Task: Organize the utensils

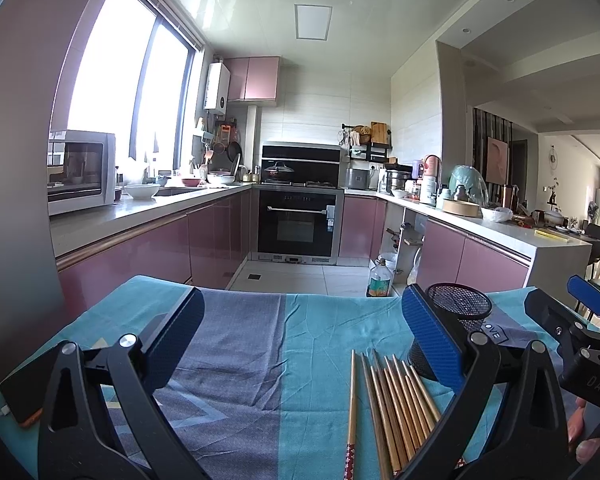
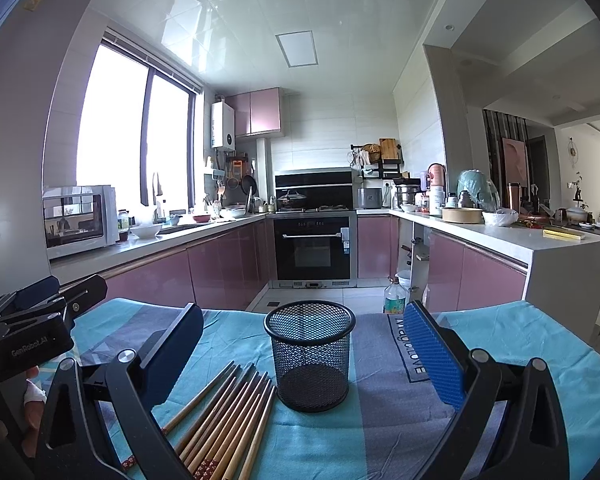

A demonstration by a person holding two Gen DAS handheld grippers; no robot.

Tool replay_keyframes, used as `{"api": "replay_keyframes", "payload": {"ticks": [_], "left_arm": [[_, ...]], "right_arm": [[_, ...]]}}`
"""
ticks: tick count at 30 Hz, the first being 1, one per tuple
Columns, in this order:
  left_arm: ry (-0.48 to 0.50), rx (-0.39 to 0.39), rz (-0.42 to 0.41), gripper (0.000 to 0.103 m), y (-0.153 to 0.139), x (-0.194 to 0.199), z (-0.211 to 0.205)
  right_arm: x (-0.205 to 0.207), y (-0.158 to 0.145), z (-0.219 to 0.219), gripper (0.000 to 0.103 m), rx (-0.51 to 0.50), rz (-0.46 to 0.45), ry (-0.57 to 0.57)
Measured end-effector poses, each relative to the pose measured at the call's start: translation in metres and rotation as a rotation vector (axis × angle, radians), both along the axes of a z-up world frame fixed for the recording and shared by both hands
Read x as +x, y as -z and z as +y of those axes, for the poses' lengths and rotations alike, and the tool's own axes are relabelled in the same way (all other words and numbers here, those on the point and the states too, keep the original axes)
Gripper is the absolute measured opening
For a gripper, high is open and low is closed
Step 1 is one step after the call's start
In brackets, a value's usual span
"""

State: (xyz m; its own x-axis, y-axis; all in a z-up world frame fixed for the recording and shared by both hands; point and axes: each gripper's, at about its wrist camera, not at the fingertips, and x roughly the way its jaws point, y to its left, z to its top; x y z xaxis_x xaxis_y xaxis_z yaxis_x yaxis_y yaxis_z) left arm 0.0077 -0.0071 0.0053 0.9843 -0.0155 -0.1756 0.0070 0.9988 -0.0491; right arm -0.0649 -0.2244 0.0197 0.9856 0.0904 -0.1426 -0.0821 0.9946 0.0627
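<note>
Pink-fronted kitchen cabinets stand behind a table spread with a teal and grey cloth [image 2: 520,344]. On it, a black mesh cup [image 2: 310,354] stands upright near the middle, with wooden chopsticks [image 2: 228,416] lying bunched just beside it toward the near edge. Left gripper [image 1: 300,344] and right gripper [image 2: 304,356] both hover with jaws wide, holding nothing.

Domestic kitchen, U-shaped. Pink cabinets [image 2: 220,268] run beneath a pale countertop [image 2: 500,236]; a built-in oven [image 2: 314,248] sits below a hob bearing a lidded pot [image 2: 292,197]. A microwave [image 2: 78,220] stands by the window [image 2: 140,136]. At right, apparently a dining and living area [image 2: 588,216].
</note>
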Motion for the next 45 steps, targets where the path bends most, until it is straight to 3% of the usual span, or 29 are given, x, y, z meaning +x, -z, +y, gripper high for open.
{"api": "replay_keyframes", "payload": {"ticks": [7, 14, 20, 25, 28, 32, 42, 45], "left_arm": [[0.003, 0.011, 0.032, 0.097, 0.003, 0.003, -0.001], [0.054, 0.075, 0.173, 0.097, 0.015, 0.019, 0.000], [0.125, 0.141, 0.336, 0.094, 0.035, 0.040, 0.003], [0.179, 0.178, 0.456, 0.079, 0.056, 0.060, -0.008], [0.214, 0.196, 0.516, 0.072, 0.070, 0.070, -0.016], [0.251, 0.207, 0.549, 0.068, 0.079, 0.080, -0.024], [0.323, 0.217, 0.649, 0.047, 0.092, 0.104, -0.040], [0.341, 0.195, 0.693, 0.038, 0.100, 0.116, -0.041]], "right_arm": [[0.009, 0.004, -0.001, 0.097, 0.006, 0.068, -0.035], [0.041, 0.029, 0.008, 0.096, -0.007, 0.349, -0.167], [0.058, 0.058, 0.020, 0.077, -0.054, 0.539, -0.216], [0.075, 0.075, 0.024, 0.056, -0.050, 0.663, -0.239], [0.079, 0.081, 0.028, 0.045, -0.058, 0.705, -0.252], [0.084, 0.083, 0.030, 0.037, -0.064, 0.723, -0.249], [0.100, 0.085, 0.045, 0.033, -0.146, 0.736, -0.233], [0.104, 0.085, 0.045, 0.027, -0.143, 0.739, -0.241]]}}
